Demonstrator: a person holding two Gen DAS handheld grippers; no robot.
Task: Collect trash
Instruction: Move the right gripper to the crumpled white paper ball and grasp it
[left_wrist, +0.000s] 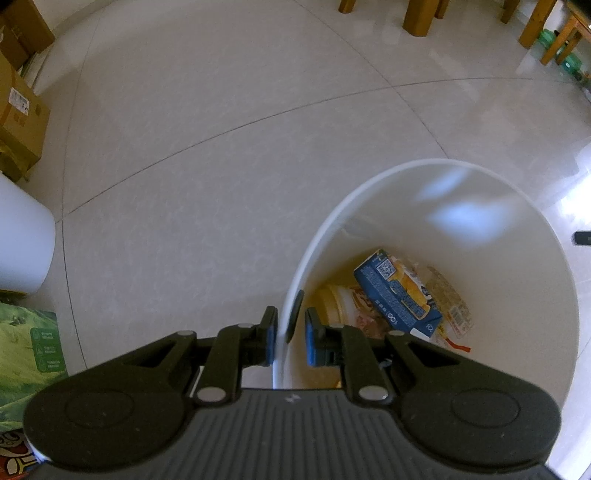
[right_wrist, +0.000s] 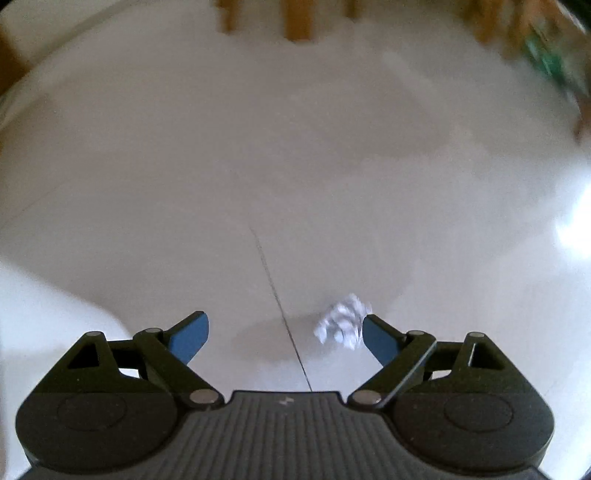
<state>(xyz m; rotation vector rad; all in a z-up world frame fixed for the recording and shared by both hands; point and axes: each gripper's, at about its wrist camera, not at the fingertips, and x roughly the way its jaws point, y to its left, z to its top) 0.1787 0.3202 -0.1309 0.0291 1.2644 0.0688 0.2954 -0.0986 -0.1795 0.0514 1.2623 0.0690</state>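
- Straddling the rim of a white bin (left_wrist: 424, 221), the left tongs (left_wrist: 290, 339) are seen clenched on its wall, one pad outside and one inside.
- A blue carton (left_wrist: 397, 295) and wrappers are seen at the bin's bottom.
- From the right wrist, the right tongs (right_wrist: 284, 338) are shown released and spread wide above the floor (right_wrist: 295, 166).
- A crumpled paper ball (right_wrist: 341, 321) is seen on the floor just beside the right-hand pad, ungripped.

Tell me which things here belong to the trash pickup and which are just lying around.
Job: crumpled paper on the floor; white bin gripped at its rim by the left gripper; open right gripper.
Lying about: cardboard boxes; wooden furniture legs; green bag.
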